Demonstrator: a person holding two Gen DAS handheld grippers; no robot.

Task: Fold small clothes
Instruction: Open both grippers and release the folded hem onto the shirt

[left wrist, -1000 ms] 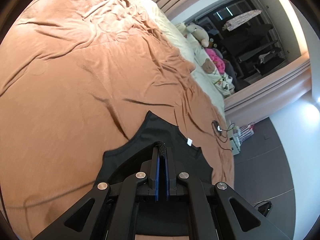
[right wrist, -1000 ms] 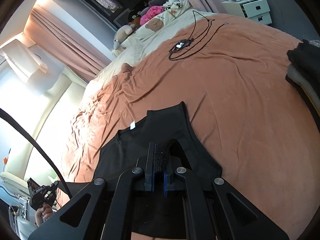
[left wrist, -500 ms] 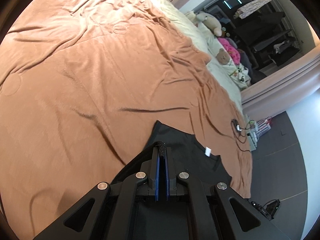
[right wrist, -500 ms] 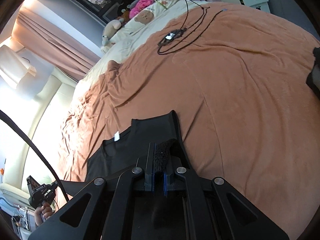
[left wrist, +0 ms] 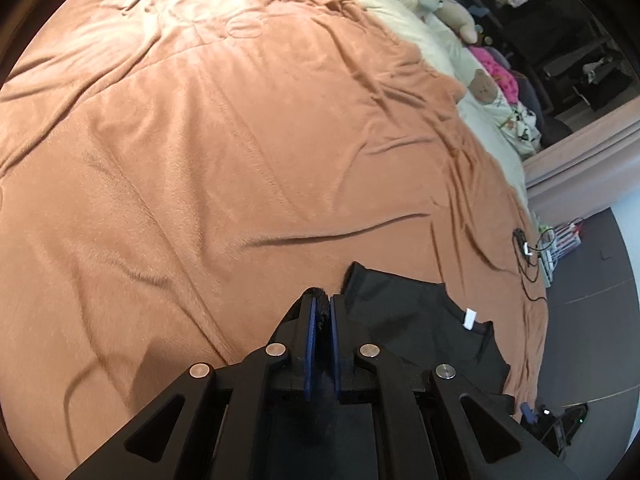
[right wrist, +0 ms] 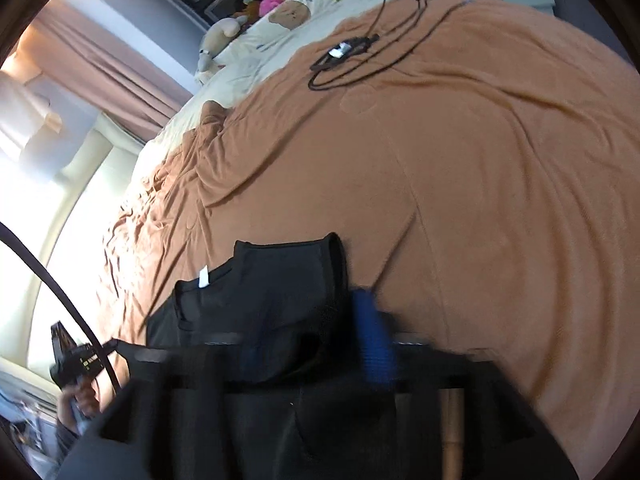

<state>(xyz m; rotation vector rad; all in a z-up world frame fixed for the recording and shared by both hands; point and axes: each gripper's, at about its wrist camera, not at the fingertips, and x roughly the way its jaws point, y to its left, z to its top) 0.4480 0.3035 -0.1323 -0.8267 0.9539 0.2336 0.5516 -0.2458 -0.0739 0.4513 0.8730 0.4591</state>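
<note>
A black T-shirt (left wrist: 416, 332) was being laid on the bed's brown blanket (left wrist: 200, 160). Left tongs (left wrist: 322, 304) were opening, fabric still between; right tongs (right wrist: 316, 332) were opening, shirt released. Next, presumably, side folds would be needed.

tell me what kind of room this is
Most likely a bedroom: a wide bed under an orange-brown blanket, stuffed toys by the pillow end, and long curtains at the window.
</note>
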